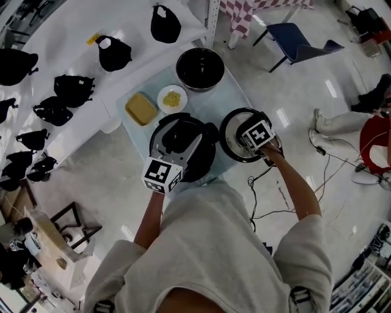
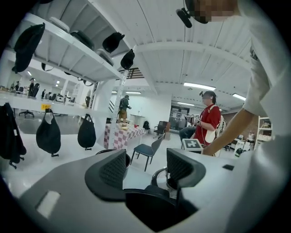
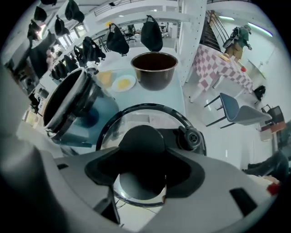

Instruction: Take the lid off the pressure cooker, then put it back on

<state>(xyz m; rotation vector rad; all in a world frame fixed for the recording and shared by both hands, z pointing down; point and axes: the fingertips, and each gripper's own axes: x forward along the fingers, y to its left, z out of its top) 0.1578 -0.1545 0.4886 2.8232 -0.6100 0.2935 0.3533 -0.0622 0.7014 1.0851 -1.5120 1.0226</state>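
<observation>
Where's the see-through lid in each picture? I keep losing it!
Head view: the glass lid is just right of the open pressure cooker, under the right gripper.
Left gripper view: the glass lid peeks out low between the jaws, mostly hidden.
Right gripper view: the glass lid fills the middle, its knob between the jaws.
Shared landmark: the checkered table.

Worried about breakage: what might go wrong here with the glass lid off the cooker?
The round glass lid with black knob, gripped only by the right gripper, hangs at the pale blue table's edge; a slip could drop it to the floor. The open left gripper isn't steadying the black pressure cooker.
</observation>
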